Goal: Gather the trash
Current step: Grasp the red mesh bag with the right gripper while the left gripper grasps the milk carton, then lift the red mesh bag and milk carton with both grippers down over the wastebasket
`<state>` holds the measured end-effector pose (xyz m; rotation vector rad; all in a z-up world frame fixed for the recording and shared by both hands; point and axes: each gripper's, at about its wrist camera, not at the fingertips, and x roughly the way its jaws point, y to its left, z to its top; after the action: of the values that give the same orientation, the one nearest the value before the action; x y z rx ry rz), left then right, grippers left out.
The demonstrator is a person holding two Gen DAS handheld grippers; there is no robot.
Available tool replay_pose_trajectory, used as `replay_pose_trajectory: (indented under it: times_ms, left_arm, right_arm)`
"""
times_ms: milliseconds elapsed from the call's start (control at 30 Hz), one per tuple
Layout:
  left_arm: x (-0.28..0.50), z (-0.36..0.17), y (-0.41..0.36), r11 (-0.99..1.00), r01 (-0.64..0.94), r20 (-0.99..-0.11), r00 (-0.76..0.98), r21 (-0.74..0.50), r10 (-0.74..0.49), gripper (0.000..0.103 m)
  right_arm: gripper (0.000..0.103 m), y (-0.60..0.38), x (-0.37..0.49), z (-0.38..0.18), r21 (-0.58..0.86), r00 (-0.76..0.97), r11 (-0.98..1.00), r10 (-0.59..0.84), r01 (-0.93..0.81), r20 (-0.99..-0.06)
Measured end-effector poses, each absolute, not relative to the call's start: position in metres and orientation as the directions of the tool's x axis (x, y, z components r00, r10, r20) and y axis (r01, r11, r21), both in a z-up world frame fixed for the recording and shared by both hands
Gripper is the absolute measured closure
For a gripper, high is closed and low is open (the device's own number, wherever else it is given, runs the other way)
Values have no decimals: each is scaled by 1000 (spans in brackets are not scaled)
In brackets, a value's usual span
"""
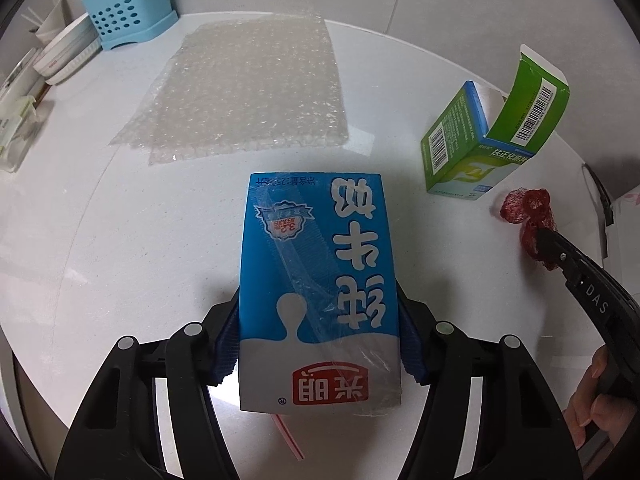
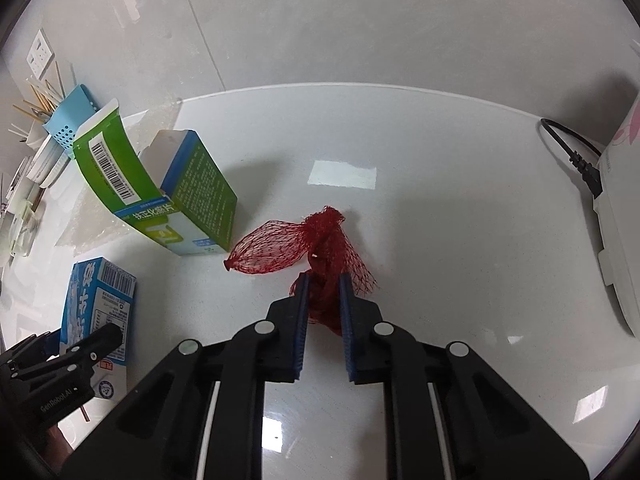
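Observation:
A blue and white milk carton (image 1: 316, 280) is clamped between the blue pads of my left gripper (image 1: 318, 320), which is shut on its sides just above the white counter (image 1: 100, 240); a red-striped straw pokes out beneath it. The same carton (image 2: 100, 300) and the left gripper (image 2: 80, 352) show at the lower left of the right wrist view. My right gripper (image 2: 324, 280) is shut on a bunched red mesh net (image 2: 288, 248) lying on the counter. From the left wrist view the net (image 1: 524, 204) and right gripper (image 1: 560, 256) sit at the right.
An open green and blue box (image 2: 180, 200) (image 1: 472, 140) stands left of the net. A bubble wrap sheet (image 1: 248, 84) lies behind the carton. A blue utensil holder (image 1: 128, 12) and white bowls (image 1: 64, 56) stand at the far left. A white appliance (image 2: 616, 220) with a black plug (image 2: 576, 156) is at the right.

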<state>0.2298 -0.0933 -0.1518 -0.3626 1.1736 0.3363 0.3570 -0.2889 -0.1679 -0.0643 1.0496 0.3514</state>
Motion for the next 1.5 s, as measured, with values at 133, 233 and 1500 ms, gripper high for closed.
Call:
replay_pose_trajectory:
  times_ms: [133,233,1500]
  left_arm:
    - [226,-152,-85,893,-437,-931,360,-107,65,41]
    - [218,-149,-86,896,-431,-927,370,-111,63,41]
    - [59,-92,-60,973,-161,-859,508,-163,-60,42]
  right_arm:
    - [92,-293,351,-164,131,451,938,273,-321,-850]
    - [92,-294,346,-162,136,453,936,281,-325,-846]
    - [93,-280,135,-98,138,572,974,218,-180,-791]
